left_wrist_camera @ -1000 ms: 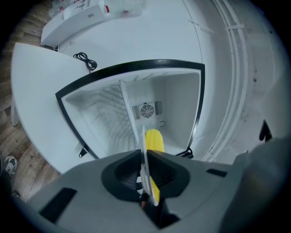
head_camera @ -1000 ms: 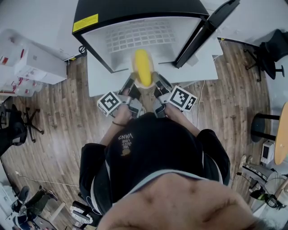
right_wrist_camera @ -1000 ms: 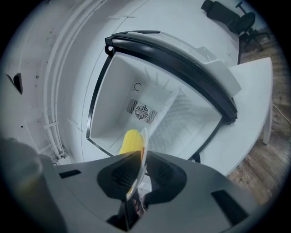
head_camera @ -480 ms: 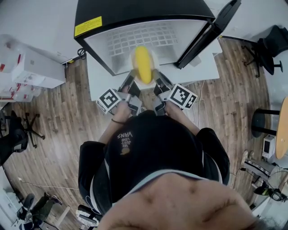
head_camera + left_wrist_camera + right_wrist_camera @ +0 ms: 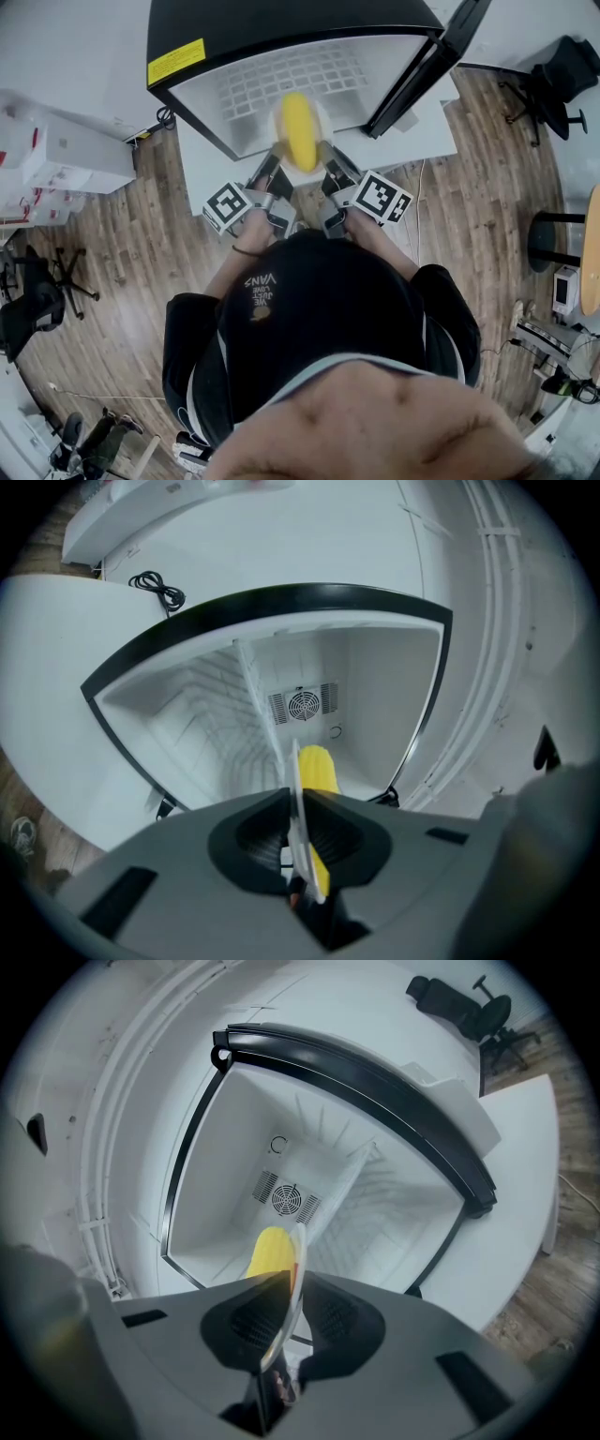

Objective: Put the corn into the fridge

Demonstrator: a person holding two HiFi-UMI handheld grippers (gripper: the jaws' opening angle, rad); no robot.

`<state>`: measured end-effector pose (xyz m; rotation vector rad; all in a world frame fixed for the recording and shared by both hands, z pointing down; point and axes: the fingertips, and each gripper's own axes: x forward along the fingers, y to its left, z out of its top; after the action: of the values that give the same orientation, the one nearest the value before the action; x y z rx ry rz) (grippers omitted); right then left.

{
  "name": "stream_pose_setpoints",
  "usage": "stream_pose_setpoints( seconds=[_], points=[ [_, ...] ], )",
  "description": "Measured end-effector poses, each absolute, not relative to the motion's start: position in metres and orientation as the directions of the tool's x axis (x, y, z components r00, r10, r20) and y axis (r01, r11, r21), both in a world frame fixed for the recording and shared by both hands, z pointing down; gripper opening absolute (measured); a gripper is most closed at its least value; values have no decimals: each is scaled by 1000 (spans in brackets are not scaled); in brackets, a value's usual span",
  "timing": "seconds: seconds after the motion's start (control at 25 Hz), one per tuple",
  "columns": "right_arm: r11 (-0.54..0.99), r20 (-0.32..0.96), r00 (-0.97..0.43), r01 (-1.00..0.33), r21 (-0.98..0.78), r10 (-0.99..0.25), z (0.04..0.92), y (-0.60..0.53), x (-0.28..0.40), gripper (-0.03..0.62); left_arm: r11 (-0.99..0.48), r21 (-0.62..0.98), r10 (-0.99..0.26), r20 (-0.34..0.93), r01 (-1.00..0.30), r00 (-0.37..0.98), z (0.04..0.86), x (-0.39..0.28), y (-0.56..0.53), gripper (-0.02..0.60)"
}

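Observation:
A yellow corn cob (image 5: 298, 131) lies on a small white plate (image 5: 320, 116) held in front of the open fridge (image 5: 281, 37). My left gripper (image 5: 271, 167) is shut on the plate's left rim and my right gripper (image 5: 331, 169) is shut on its right rim. In the left gripper view the plate (image 5: 296, 789) shows edge-on between the jaws of the left gripper (image 5: 298, 841), with the corn (image 5: 318, 769) beyond. The right gripper view has the plate (image 5: 296, 1269) in the right gripper (image 5: 281, 1321) and the corn (image 5: 270, 1249) before the white fridge interior.
The fridge door (image 5: 427, 66) stands open to the right. Inside are a wire shelf (image 5: 225, 724) and a round fan vent (image 5: 302, 705). The fridge rests on a white table (image 5: 202, 159). White boxes (image 5: 66, 150) and office chairs (image 5: 562, 84) stand around on the wood floor.
The plate with the corn has edged slightly closer to the fridge opening. Both grippers keep the same hold on the plate's rim.

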<state>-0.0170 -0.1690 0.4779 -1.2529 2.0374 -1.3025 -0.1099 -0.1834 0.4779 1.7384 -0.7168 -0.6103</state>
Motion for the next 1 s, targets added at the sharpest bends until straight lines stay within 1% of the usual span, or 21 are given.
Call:
stream_pose_setpoints(
  seconds=[0.32, 0.52, 0.8, 1.0],
  points=[
    [169, 108, -518, -458, -873, -849, 474, -180, -12, 37, -211, 962, -736, -41, -171, 676, 475, -105, -193, 43],
    [173, 110, -530, -454, -874, -841, 472, -189, -6, 37, -188, 963, -751, -15, -192, 660, 475, -101, -200, 43],
    [176, 116, -550, -449, -876, -827, 472, -204, 3, 37, -198, 965, -762, -41, -172, 646, 471, -91, -214, 43],
    [178, 121, -562, -448, -876, -818, 473, -217, 5, 37, -179, 966, -775, -21, -188, 631, 475, -90, -224, 43]
  ],
)
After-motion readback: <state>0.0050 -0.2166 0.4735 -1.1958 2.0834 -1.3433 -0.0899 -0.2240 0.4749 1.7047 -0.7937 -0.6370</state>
